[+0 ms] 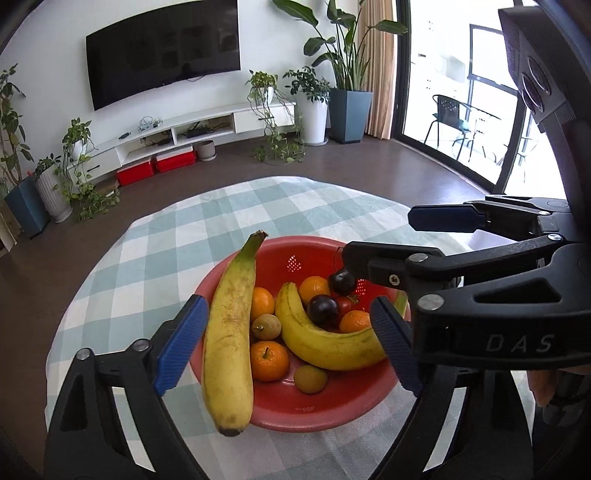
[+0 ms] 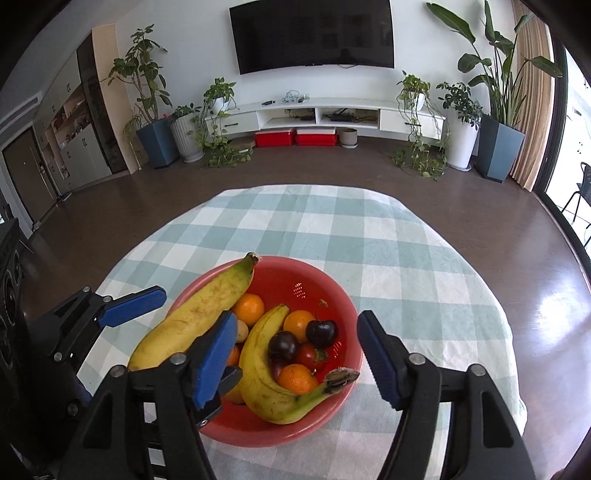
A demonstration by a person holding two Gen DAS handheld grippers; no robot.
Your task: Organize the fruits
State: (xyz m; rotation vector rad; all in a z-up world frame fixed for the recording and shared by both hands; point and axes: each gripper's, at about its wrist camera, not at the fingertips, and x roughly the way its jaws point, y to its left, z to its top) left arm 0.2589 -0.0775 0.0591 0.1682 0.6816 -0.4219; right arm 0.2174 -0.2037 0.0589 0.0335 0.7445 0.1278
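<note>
Nearest in the left wrist view, the left tool [image 1: 288, 343] stands wide open over the red colander [image 1: 295, 410], its blue pads clear of the fruit; the straight banana [image 1: 231, 332] lies just beside its left pad, whether touching I cannot tell. Only this view shows the right tool [image 1: 384, 240] from the side, and a bit of the hand at the far right edge. The right wrist view shows the right tool [image 2: 295, 354] open too, nothing between its pads, and the left tool [image 2: 184, 306] at lower left.

The straight banana rests across the colander's left rim, yellow with brown speckles, its dark tip jutting past the near edge. The curved banana [image 2: 266, 384] lies inside, cradling the mandarins [image 1: 269, 360], dark plums [image 2: 283, 345], a cherry [image 2: 321, 332] and a red tomato [image 2: 308, 356]; two small tan fruits [image 1: 310, 378] show only in the left view.

The colander sits on a table under a green-and-white checked cloth [image 2: 406, 266]. Beyond lie a dark floor [image 2: 332, 170], red boxes [image 2: 295, 137], a white media shelf [image 2: 332, 110], potted plants [image 2: 495, 110] and a wall television [image 2: 312, 35]. The left view adds a glass door with a balcony chair [image 1: 448, 114].
</note>
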